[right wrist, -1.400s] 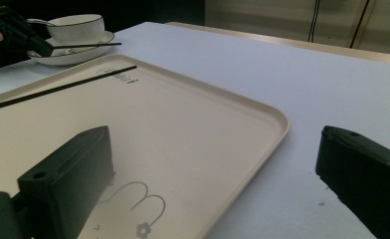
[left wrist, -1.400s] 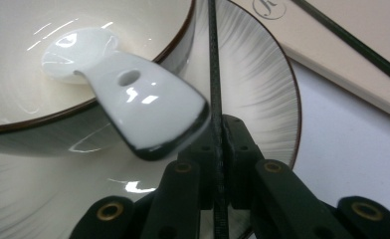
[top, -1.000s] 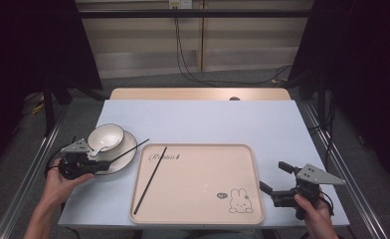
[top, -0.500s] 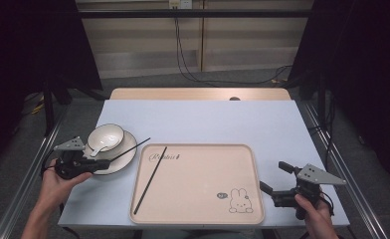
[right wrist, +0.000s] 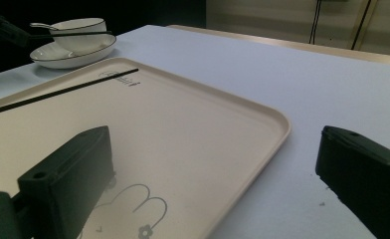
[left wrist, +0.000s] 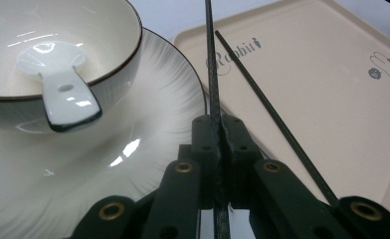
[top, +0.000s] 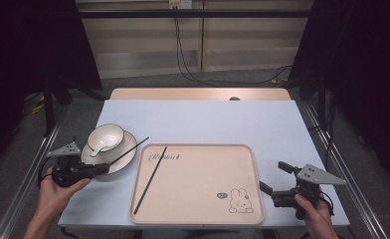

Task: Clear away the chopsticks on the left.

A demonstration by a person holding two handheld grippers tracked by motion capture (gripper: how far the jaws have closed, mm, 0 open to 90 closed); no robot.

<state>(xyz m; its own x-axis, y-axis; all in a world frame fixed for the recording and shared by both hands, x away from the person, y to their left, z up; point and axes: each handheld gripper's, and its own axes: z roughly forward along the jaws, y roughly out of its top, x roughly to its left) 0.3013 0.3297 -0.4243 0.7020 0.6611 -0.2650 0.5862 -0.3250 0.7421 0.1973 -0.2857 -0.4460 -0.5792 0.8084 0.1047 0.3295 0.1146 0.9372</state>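
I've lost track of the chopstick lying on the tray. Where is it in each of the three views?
High view: the tray chopstick lies diagonally on the tray's left part.
Left gripper view: it slants from upper centre to lower right, beside the chopstick clamped in the left tool.
Right gripper view: it crosses the tray's far left.
Shared landmark: the script lettering on the tray, by the chopstick's far tip.

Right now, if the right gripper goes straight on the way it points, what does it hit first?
Probably the tray: the right gripper, jaws open, straddles its near corner and points along it toward the chopstick. Height over the rim is unclear.
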